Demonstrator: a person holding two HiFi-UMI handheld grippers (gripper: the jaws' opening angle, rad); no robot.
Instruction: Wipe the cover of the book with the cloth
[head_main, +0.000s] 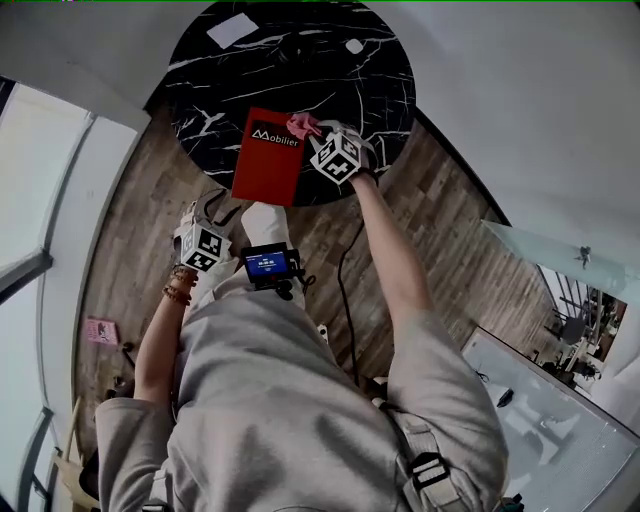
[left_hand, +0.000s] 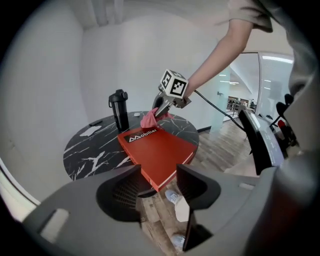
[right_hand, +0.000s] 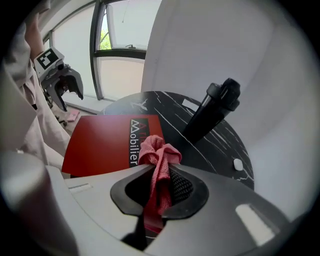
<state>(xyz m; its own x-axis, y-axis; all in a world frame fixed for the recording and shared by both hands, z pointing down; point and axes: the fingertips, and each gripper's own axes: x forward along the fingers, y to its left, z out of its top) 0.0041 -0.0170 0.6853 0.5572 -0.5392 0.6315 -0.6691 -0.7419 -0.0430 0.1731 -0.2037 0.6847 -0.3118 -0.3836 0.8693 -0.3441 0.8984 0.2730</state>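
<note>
Tongs on the left (left_hand: 157, 185) are held released and empty, short of the book's (left_hand: 159, 149) near corner, which overhangs the surface (left_hand: 92, 150). Farther off, the cloth (right_hand: 159, 150) is clenched in the right tongs (right_hand: 160, 187) at the book's titled far end. Its long axis is laid away from the person; the right tongs are judged nearer.

This looks like a modern office or showroom lounge, not a home. A round black marble-look table (head_main: 200, 90) stands on wood-plank flooring (head_main: 450, 230) against a bare, curving white wall (head_main: 520, 80). On one side of the table, tall windows (right_hand: 120, 55) reach nearly to the floor. On the other side, glass partitions (left_hand: 242, 90) give onto a further bright, white-lit room.
</note>
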